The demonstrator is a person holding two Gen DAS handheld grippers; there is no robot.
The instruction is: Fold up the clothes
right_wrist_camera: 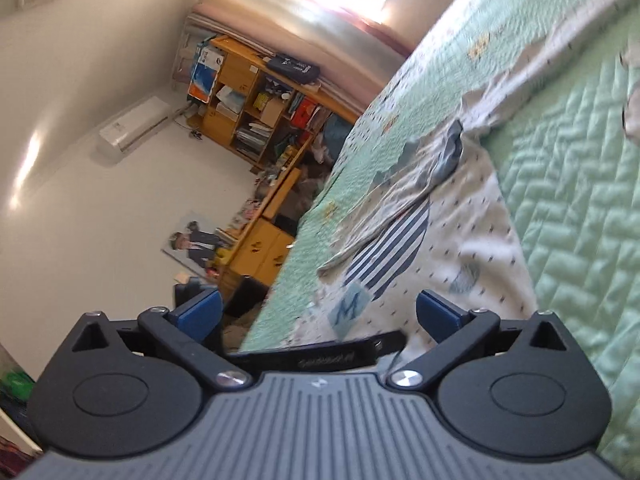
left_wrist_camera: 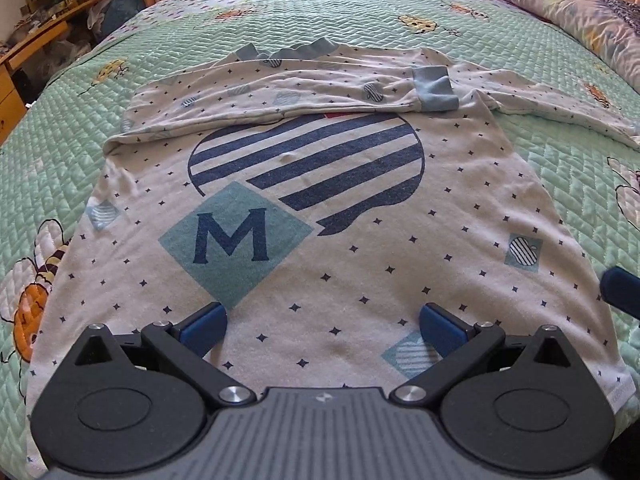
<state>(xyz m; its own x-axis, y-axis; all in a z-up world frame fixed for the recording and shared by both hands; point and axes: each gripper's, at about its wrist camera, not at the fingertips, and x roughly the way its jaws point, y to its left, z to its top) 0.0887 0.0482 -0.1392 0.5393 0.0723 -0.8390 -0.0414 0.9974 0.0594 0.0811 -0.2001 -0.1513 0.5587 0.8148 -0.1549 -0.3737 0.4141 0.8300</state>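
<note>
Lying flat on green quilted bedspread with bee embroidery (left_wrist_camera: 360, 20): white long-sleeved cotton shirt with small dark stars, big navy-striped apple print and teal diamond bearing letter M (left_wrist_camera: 360, 240), hem end nearest the left wrist camera, collar end far. Lying folded across the chest just above the apple print: one sleeve with light blue cuff (left_wrist_camera: 434, 90). Trailing off to the right over the bedspread: the other sleeve. Hovering over the shirt's hem area: left gripper (left_wrist_camera: 322, 326), blue fingers (left_wrist_camera: 204, 326) standing wide apart, nothing between them, not gripping any cloth. Showing at the right edge of the left view: a blue finger of the right gripper (left_wrist_camera: 620, 288). Looking along the bed in the tilted, blurred right view: right gripper (right_wrist_camera: 318, 314), fingers spread to full width, holding nothing, shirt (right_wrist_camera: 460, 240) lying beyond. Standing in the background past the bed: wooden bookshelf (right_wrist_camera: 256, 108) crammed with books and boxes.
</note>
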